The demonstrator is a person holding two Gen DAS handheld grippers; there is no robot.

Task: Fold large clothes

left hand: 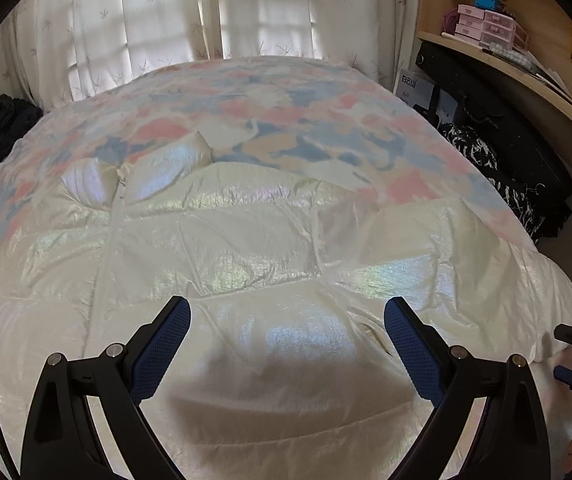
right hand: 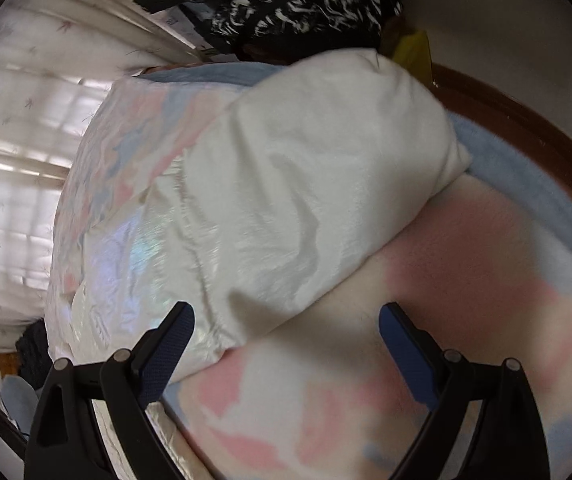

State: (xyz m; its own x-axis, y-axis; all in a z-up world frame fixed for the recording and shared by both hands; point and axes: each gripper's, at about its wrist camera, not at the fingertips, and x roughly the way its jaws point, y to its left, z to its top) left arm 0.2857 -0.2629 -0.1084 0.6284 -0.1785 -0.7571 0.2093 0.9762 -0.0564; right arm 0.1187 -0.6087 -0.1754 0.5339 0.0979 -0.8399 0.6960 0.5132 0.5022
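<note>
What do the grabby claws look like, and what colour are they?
Both look alike. The left gripper and right gripper have black plastic arms shaped like a V, round silver bolts at the joints, and dark blue bumpy pads inside the fingers.

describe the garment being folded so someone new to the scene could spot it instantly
Start at the bed below the curtained window, covered by a pink, blue and white patterned blanket. Spread over its near half is a cream puffer jacket, quilted into panels. Its shiny, iridescent sheen sets it apart from the matte blanket and the dark clothes piled by the shelf.
</note>
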